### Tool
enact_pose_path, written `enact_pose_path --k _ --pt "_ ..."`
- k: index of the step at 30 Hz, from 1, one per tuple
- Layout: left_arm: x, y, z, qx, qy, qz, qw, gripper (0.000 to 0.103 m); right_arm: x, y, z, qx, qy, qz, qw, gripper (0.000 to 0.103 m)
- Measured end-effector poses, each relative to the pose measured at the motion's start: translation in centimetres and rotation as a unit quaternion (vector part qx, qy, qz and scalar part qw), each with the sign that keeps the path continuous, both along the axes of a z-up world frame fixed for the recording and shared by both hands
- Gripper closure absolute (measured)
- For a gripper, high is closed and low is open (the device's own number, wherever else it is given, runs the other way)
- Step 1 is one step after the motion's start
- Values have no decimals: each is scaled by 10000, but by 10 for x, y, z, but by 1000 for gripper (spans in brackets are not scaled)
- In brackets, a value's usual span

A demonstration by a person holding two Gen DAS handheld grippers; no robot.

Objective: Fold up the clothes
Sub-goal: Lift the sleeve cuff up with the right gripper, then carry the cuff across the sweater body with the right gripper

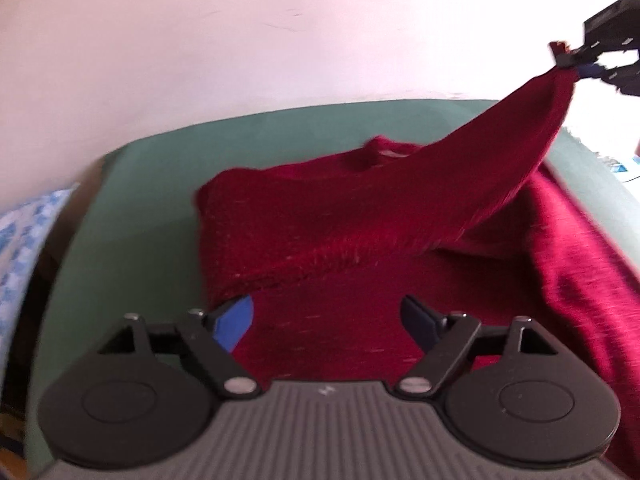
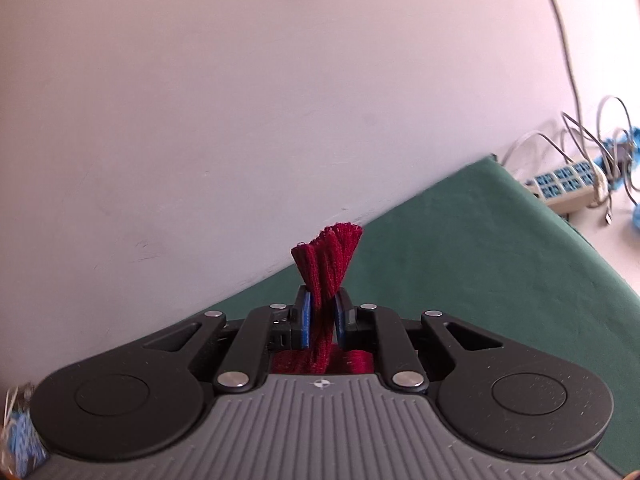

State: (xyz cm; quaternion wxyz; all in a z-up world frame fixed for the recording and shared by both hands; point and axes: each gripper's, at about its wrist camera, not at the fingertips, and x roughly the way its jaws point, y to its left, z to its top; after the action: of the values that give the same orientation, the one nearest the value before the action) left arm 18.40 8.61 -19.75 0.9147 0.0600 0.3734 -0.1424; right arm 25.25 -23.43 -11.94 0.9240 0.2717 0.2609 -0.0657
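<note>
A dark red knitted sweater [image 1: 320, 216] lies spread on the green-covered table [image 1: 132, 200], its collar toward the pale wall [image 1: 240, 40]. The right claw [image 2: 320, 320] is clenched on a bunched end of the sweater, red yarn sprouting up between its blue pads [image 2: 306, 320]; from the left wrist view this claw [image 1: 576, 66] holds that end high at the far right, so the cloth rises from the table in a taut slanting sheet. The left claw [image 1: 326, 322] is released, its jaws standing wide apart low over the near part of the sweater, with nothing pinched between them.

The step in hand looks like carrying a sleeve or side panel across the body. To do it well, the raised end should travel over the sweater in a smooth arc and come down parallel to the garment's edge, staying clamped until the cloth lies flat. The free left claw could press the body down near the fold line, so the knit does not drag or wrinkle.
</note>
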Motion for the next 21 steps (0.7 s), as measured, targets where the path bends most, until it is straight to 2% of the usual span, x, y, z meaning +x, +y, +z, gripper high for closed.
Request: enact_pose_path --k 4,10,16,18,21 --pt "-8 -14 2 10 -81 -247 9997 16 -5 -22 -13 267 -99 -309 9991 90" --pt "-17 -14 -5 18 64 -480 9988 18 -12 -55 -38 239 188 -728 9969 90" --pt "-39 -22 -6 524 -138 -1127 9922 20 -13 -66 -53 -530 684 -893 9922 90" --pt "-45 -20 0 546 -230 -1356 9890 20 -10 -64 -59 -834 925 -791 9891 90" --pt "-48 -9 18 343 -385 -1531 9869 18 -1 -57 -70 -1328 1375 -526 9802 90"
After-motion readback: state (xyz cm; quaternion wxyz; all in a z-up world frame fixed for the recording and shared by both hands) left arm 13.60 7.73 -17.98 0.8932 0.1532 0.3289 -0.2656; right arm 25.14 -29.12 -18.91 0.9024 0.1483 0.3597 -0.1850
